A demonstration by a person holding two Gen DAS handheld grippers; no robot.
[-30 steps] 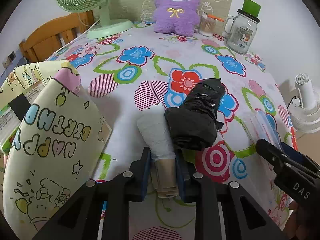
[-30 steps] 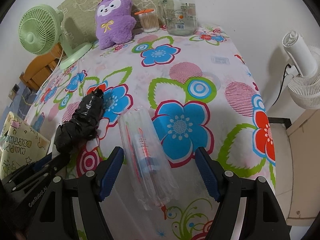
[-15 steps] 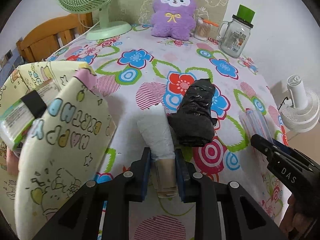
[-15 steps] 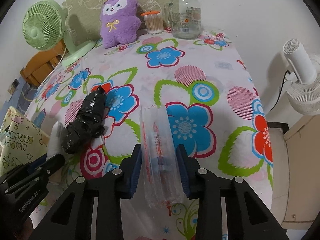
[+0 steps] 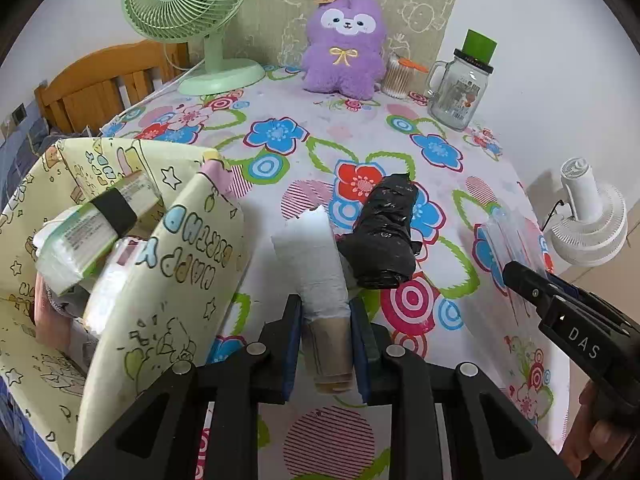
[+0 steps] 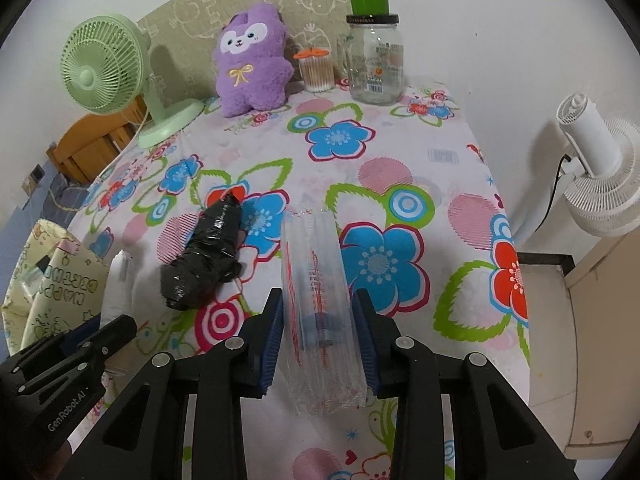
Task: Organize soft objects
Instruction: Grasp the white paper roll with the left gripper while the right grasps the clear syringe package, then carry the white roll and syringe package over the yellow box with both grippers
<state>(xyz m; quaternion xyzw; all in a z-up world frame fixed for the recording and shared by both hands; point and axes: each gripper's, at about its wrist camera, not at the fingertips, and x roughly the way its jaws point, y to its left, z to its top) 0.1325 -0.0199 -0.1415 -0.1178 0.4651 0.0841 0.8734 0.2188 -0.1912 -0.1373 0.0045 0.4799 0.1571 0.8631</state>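
Tissue pack (image 5: 80,240) inside yellow gift bag (image 5: 168,292)

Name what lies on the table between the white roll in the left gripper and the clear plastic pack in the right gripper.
A black plastic bundle lies between them, clearest in the right wrist view.

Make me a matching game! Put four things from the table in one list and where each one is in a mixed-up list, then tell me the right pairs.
Things:
1. white roll
2. clear plastic pack
3. black bundle
4. purple plush toy

Places:
A. lying loose on the flowered tablecloth, in no gripper
B. clamped in the left gripper
C. standing at the far end of the table, by the green fan
D. clamped in the right gripper

Pairs: 1-B, 2-D, 3-A, 4-C
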